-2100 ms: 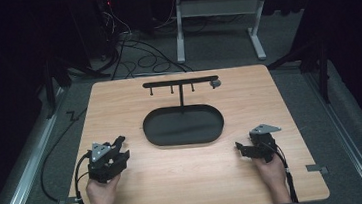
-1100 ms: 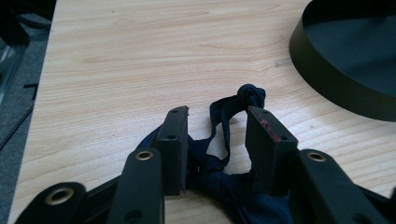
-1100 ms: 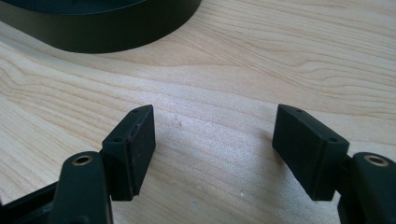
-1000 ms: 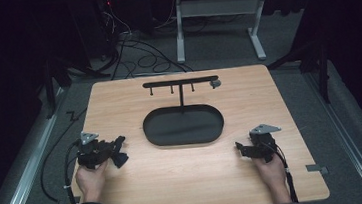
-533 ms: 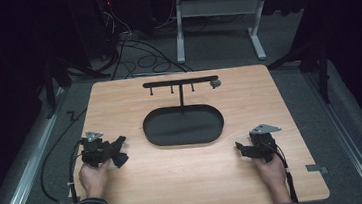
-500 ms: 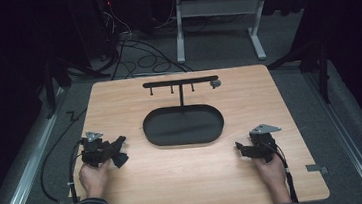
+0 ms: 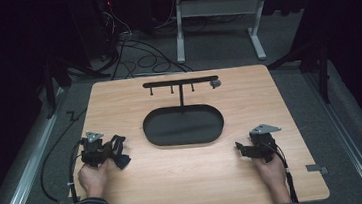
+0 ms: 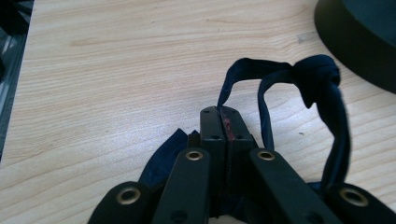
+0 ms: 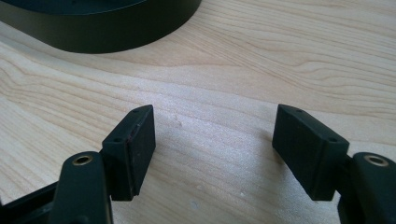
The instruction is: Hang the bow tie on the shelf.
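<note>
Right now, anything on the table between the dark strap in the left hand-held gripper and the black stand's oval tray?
Nothing visible. The left hand-held gripper is shut on the strap, whose knotted loop lies just short of the tray. Only bare table lies between them. The right hand-held gripper is open on the tray's other side.

No words, labels, brands, numbers or signs can be read anywhere in these pictures.
</note>
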Available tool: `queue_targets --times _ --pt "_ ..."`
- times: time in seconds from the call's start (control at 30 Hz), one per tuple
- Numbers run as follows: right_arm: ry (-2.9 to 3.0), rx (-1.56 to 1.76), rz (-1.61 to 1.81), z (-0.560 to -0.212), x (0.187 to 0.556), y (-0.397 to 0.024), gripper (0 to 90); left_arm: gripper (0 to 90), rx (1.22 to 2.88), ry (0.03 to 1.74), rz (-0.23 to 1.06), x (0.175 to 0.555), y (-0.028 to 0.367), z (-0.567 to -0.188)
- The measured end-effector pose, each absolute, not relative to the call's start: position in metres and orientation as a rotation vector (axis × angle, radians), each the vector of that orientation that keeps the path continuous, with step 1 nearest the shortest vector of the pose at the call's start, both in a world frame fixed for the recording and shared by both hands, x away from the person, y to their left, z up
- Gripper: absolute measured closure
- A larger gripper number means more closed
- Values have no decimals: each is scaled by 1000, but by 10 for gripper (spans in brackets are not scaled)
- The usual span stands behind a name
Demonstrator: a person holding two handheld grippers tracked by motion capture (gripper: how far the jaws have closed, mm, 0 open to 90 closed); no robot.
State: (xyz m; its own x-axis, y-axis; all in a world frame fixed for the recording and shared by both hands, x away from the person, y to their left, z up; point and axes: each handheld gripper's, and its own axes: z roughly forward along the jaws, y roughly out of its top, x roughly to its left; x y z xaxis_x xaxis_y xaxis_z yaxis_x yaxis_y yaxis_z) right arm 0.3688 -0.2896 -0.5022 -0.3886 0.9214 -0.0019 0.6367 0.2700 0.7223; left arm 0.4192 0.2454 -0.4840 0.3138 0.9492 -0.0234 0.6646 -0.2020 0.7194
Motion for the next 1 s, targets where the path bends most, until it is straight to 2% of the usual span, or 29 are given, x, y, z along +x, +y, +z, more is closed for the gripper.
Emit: queue_targets --times 1.0 --pt "2123 1406 909 -502 369 -290 314 893 1859 1209 686 384 231 -420"
